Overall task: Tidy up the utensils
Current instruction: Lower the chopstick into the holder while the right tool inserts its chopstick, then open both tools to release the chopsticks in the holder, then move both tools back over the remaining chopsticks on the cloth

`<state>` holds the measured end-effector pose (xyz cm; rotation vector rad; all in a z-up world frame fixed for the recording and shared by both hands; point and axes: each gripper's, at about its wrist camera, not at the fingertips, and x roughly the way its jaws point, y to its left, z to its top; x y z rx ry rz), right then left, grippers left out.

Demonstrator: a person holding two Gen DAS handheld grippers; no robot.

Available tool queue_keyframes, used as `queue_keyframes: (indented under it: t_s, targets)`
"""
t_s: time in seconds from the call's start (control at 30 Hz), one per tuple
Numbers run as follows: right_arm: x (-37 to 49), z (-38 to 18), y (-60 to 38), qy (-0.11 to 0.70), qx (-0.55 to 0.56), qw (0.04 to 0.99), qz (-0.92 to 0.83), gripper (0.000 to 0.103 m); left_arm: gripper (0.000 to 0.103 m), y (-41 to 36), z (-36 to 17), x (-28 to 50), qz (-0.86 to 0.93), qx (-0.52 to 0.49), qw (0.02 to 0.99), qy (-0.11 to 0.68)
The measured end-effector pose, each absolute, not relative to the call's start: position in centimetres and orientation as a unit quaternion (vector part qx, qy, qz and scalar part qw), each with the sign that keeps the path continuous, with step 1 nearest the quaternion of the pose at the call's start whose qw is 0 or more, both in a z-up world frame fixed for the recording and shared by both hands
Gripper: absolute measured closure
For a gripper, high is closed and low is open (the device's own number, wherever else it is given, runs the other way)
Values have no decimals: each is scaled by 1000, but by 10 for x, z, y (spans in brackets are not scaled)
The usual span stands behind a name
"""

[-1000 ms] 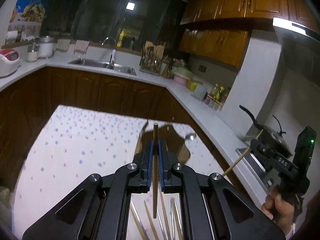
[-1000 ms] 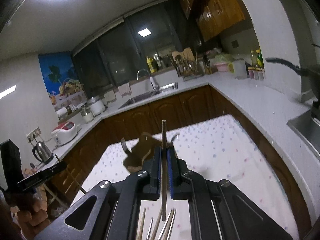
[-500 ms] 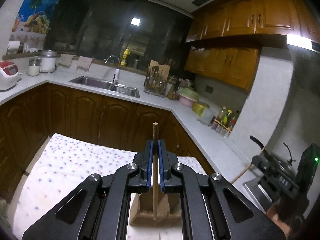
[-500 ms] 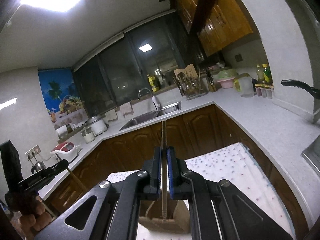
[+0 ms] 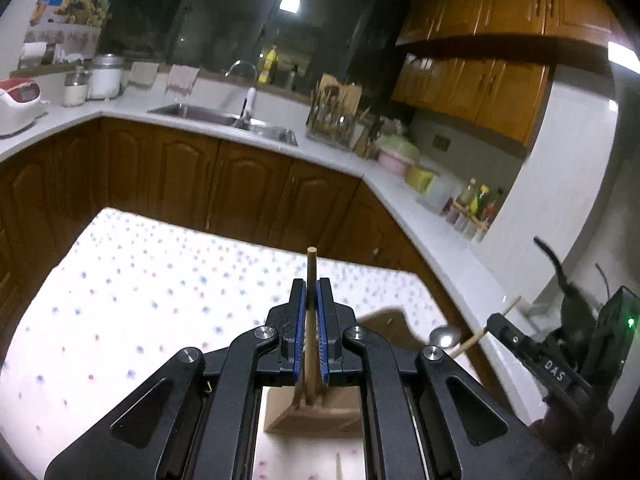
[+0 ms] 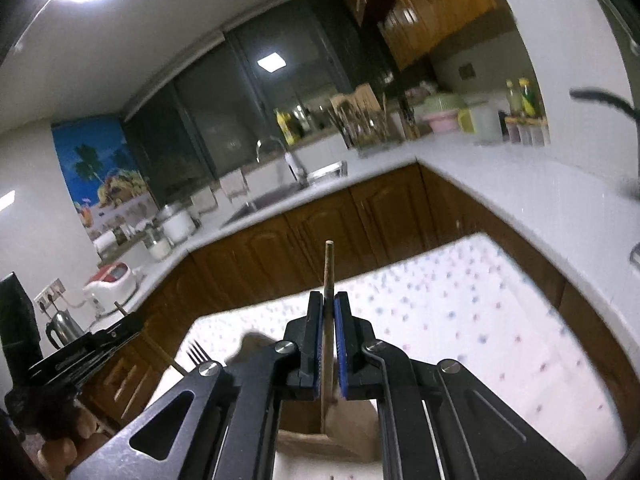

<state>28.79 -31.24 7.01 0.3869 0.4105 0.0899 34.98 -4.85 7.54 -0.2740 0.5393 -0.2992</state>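
My left gripper (image 5: 311, 292) is shut on a wooden chopstick (image 5: 310, 268) that stands upright between the blue pads, its lower end over a wooden utensil holder (image 5: 316, 412). My right gripper (image 6: 328, 304) is shut on another wooden chopstick (image 6: 329, 268), its lower end over the same wooden holder (image 6: 332, 432). The right gripper also shows at the right of the left wrist view (image 5: 500, 322), and the left gripper at the left of the right wrist view (image 6: 120, 330). A spoon (image 5: 442, 336) and a fork (image 6: 196, 352) rise from the holder.
The holder stands on a table with a dotted white cloth (image 5: 140, 292). Brown kitchen cabinets (image 5: 248, 188) and a white counter with a sink (image 5: 224, 116) lie behind it. A pan (image 5: 560, 276) sits at the right. A kettle (image 6: 60, 326) stands at the left.
Both grippers have tilted down a little from half a second ago, so the table and the holder show more. Each still holds its chopstick.
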Motion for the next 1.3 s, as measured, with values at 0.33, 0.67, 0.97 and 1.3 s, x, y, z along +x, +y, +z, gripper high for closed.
queue_keyframes:
  t_s: [0.33, 0.67, 0.97, 1.3]
  targets:
    - [293, 53, -306, 230, 196, 952, 52, 97, 98, -48, 73, 350, -145, -127, 943, 270]
    - [295, 54, -309, 234, 206, 949, 56, 90, 56, -40, 71, 350, -152, -139, 936, 285]
    - [270, 63, -324, 203, 237, 948, 60, 28, 23, -18, 76, 308, -137, -135, 943, 271]
    - [208, 53, -321, 189, 247, 948, 70, 15, 20, 1, 50, 246, -123, -131, 937, 299]
